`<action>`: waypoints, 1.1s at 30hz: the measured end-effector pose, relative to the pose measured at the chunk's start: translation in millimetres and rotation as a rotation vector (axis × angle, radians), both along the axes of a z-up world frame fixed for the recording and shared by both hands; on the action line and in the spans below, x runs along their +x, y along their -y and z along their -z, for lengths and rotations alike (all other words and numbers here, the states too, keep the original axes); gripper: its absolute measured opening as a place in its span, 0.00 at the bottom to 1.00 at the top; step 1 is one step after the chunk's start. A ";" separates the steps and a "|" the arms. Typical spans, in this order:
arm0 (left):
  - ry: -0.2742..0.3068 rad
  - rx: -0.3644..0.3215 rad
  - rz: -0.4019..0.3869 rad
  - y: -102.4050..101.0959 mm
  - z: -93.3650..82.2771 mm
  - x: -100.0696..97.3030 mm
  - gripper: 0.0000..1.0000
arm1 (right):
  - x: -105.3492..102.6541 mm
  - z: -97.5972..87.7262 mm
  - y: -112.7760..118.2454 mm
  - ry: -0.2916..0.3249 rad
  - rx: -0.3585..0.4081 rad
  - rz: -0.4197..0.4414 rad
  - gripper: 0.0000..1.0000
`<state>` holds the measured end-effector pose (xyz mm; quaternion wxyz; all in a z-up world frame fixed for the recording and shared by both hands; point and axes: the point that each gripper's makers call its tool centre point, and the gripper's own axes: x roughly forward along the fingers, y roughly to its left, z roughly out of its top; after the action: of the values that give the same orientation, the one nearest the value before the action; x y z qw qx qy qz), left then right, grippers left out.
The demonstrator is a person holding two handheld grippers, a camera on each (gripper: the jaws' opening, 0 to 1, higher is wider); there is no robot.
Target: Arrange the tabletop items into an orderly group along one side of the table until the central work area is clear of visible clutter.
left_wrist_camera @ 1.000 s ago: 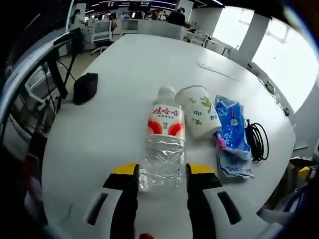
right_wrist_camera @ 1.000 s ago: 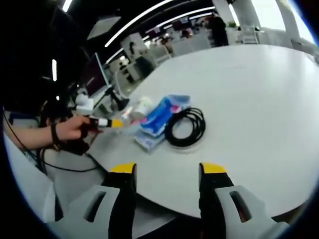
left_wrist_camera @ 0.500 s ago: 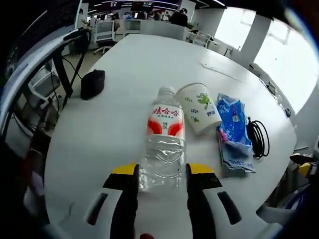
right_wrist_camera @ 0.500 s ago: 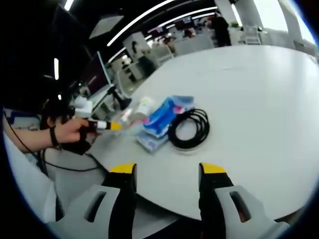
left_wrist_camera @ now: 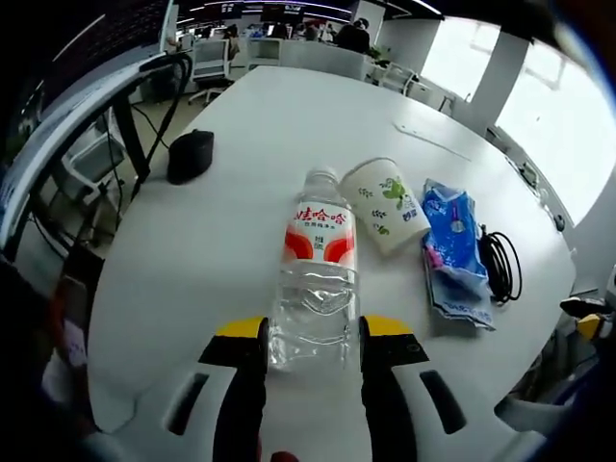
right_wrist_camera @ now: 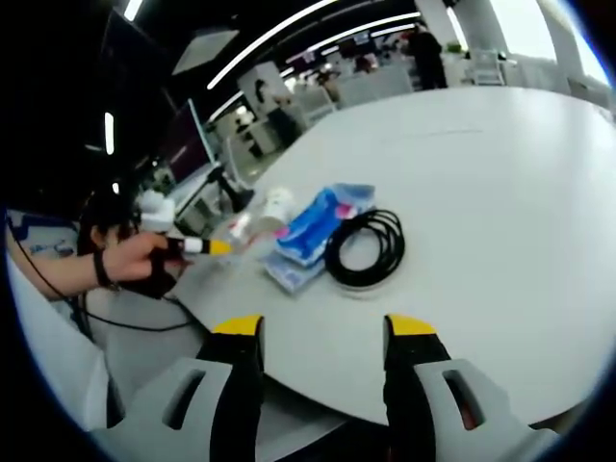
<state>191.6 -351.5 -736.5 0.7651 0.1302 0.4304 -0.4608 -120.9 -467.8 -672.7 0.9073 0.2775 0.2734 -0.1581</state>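
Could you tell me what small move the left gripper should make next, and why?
Probably ease the water bottle sideways toward the paper cup and blue packet. The left gripper is shut on its base, and those items already lie in a row beside the black cable.

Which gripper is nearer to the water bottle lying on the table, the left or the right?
Left. The left gripper has the water bottle clamped between its jaws at the base. The right gripper hangs open off the table edge, with the coiled black cable ahead of it.
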 end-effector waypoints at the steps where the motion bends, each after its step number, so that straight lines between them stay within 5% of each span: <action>1: 0.002 -0.001 -0.005 -0.7 0.0 0.1 0.36 | -0.1 0.0 0.0 0.000 0.000 0.000 0.48; 15: 0.008 0.003 -0.049 -1.5 -0.5 4.6 0.36 | -5.2 -0.2 1.4 0.001 0.000 0.016 0.48; 33: -0.016 0.013 -0.096 -35.9 1.5 -20.4 0.36 | -1.5 -0.3 12.4 0.010 -0.009 0.025 0.48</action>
<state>171.2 -315.6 -738.1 0.7820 0.1105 0.4454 -0.4217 -122.4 -480.2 -672.4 0.9078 0.2777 0.2648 -0.1694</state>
